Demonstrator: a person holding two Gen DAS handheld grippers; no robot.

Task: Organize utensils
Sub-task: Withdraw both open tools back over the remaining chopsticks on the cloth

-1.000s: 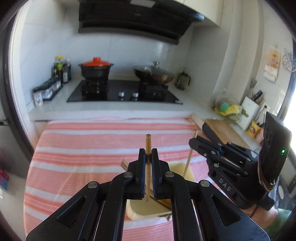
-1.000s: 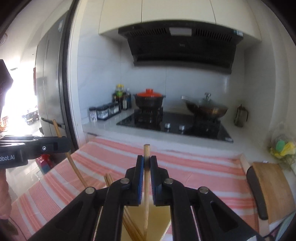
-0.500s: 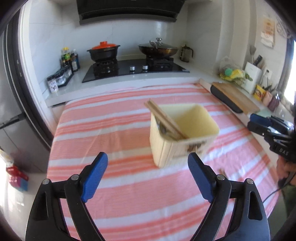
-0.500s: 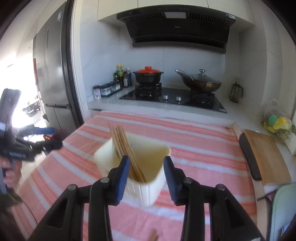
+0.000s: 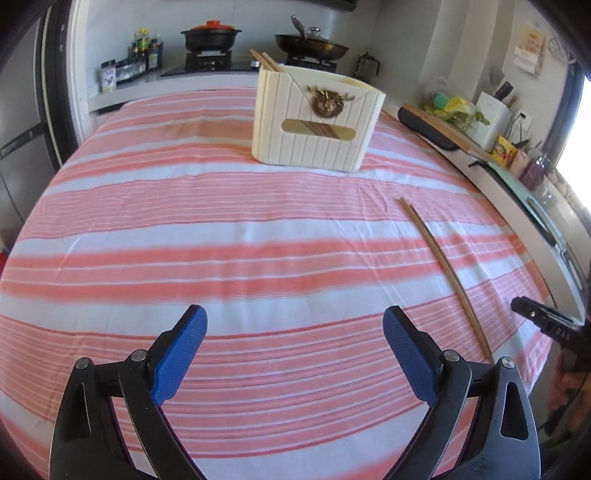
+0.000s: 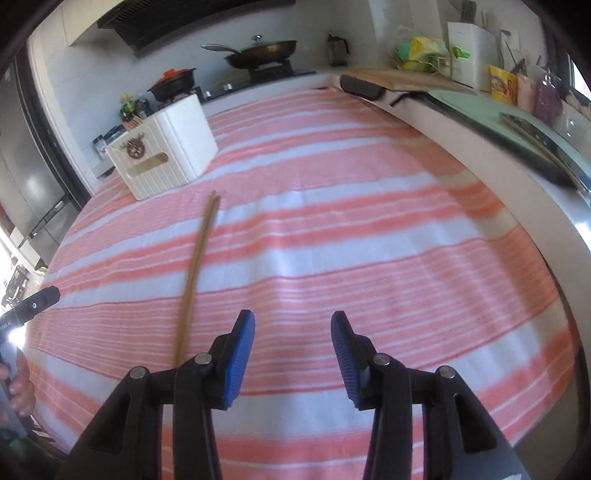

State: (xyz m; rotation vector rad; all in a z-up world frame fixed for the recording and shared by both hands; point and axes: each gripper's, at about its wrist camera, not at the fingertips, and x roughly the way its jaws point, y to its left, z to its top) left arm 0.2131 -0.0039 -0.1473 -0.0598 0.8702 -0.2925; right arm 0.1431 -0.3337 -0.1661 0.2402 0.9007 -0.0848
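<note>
Kitchen setting: I look down on a table (image 5: 258, 236) covered by a cloth striped in pink and white, with a stove and white tiled wall behind it.

Left wrist view, left to right. At 11 o'clock on the rear counter stand spice jars (image 5: 122, 72) and a black pot with a red lid (image 5: 211, 35). At 12 o'clock a cream ribbed utensil box (image 5: 314, 122) sits upright on the cloth, a brass emblem on its front; several chopsticks (image 5: 264, 61) lean out of its left end. At 1 o'clock a lidded wok (image 5: 312, 42) rests on the stove. At 3 o'clock a pair of chopsticks (image 5: 443, 273) lies flat on the cloth, well apart from the box, its two sticks touching side by side. My left tongs (image 5: 294, 328) hover at 6 o'clock; the jaws are spreading and stand very wide, with nothing between the blue pads. At 4 o'clock the tip of my right tongs (image 5: 532, 315) enters the frame.

Right wrist view, left to right. At 9 o'clock my left hand (image 6: 18, 384) grips its tool. The box (image 6: 166, 147) sits at 10 o'clock; the loose chopsticks (image 6: 195, 266) run from it toward 7 o'clock, ending just beside the left finger of my right tongs (image 6: 293, 334). These jaws are widening too, about half apart, and hold nothing. A cutting board (image 6: 406, 79) lies at 1 o'clock on the counter.
</note>
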